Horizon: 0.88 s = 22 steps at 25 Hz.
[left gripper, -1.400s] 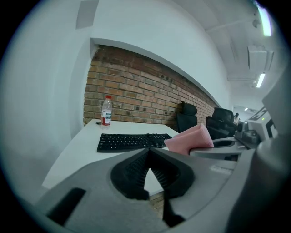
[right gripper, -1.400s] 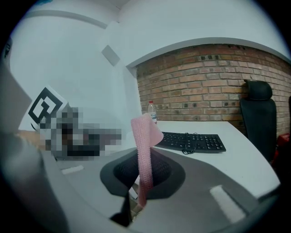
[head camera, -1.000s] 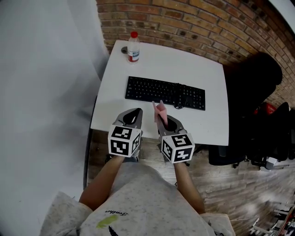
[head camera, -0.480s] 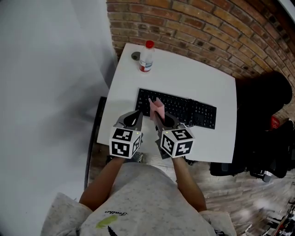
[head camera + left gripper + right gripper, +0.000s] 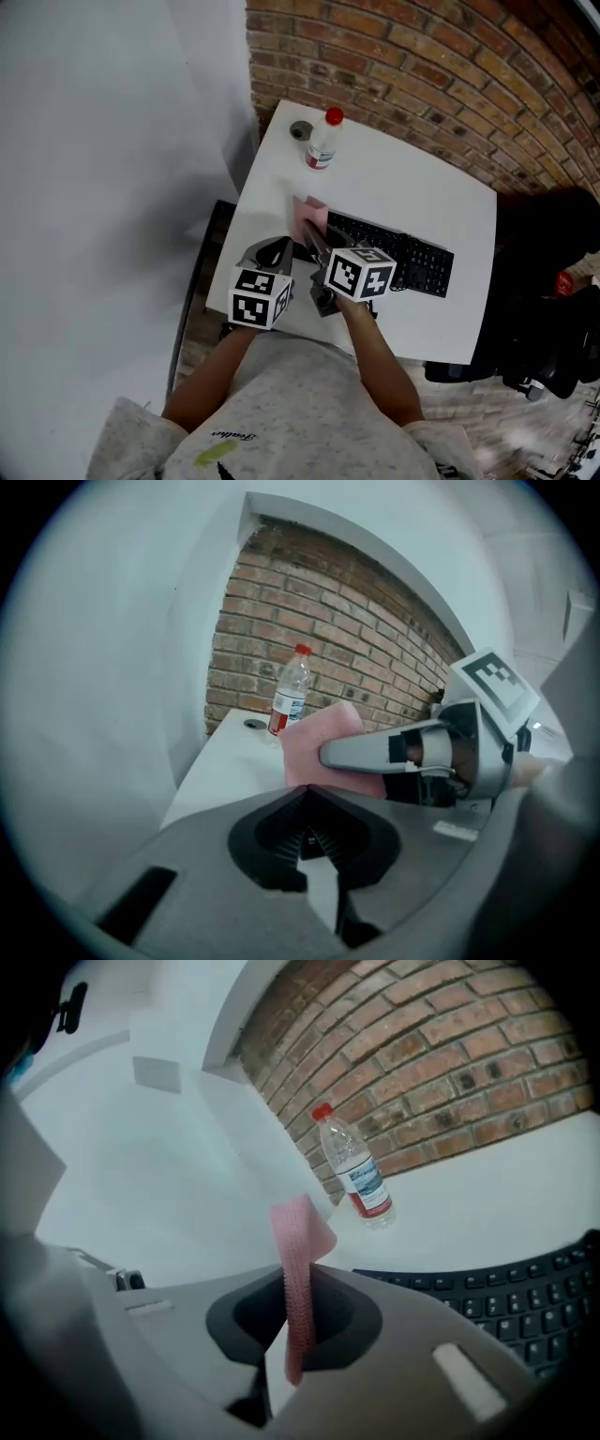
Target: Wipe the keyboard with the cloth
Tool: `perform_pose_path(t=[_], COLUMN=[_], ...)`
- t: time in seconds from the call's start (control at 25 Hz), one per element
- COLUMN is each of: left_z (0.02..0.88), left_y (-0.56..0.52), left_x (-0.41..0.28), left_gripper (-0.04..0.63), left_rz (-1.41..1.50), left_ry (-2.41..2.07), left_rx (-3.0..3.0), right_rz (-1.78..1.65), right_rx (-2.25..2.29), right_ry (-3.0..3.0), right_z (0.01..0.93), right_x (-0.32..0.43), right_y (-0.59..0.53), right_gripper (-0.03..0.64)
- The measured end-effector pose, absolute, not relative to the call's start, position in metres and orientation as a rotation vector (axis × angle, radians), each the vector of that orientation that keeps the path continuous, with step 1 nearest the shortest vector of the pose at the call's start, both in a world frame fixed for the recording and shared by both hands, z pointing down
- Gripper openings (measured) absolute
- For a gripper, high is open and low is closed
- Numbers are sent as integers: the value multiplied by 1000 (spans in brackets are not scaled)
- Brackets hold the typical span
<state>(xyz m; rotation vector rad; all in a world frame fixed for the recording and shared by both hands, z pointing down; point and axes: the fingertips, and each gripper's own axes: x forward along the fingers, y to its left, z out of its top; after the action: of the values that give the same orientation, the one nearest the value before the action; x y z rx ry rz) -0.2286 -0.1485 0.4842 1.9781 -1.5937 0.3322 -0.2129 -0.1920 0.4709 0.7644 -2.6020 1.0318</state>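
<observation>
A black keyboard (image 5: 418, 262) lies across the white table (image 5: 412, 192); its keys also show in the right gripper view (image 5: 511, 1293). My right gripper (image 5: 315, 238) is shut on a pink cloth (image 5: 308, 215) that stands up from its jaws over the keyboard's left end. The same cloth (image 5: 298, 1237) rises between the jaws of the right gripper (image 5: 298, 1279). My left gripper (image 5: 272, 253) hangs just left of it near the table's front edge, shut with nothing in it. From the left gripper (image 5: 307, 795), the cloth (image 5: 317, 741) shows just ahead.
A clear bottle with a red cap (image 5: 322, 143) stands at the table's far left corner, beside a small grey round thing (image 5: 300, 130). A brick wall (image 5: 422, 56) runs behind the table and a white wall lies to the left. A dark chair (image 5: 562, 272) stands at the right.
My right gripper has carried the cloth leftward, from in front of the keyboard's middle to its left end. The left gripper has kept close beside it, still shut.
</observation>
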Motion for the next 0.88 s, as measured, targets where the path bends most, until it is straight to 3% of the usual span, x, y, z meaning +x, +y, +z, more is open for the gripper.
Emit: perform_pose_path(t=[0.2, 0.88], left_z=[489, 496], left_y=[-151, -158], left_x=[-239, -190], left_gripper=[-5, -5], left_rz=[334, 332], left_ry=[-1625, -1686], left_rx=[1945, 1872], right_rz=[1176, 1037], right_rx=[764, 831], right_ry=[-2525, -2408], right_z=[498, 521], right_x=[-226, -171], right_y=[-203, -224], right_gripper=[21, 21])
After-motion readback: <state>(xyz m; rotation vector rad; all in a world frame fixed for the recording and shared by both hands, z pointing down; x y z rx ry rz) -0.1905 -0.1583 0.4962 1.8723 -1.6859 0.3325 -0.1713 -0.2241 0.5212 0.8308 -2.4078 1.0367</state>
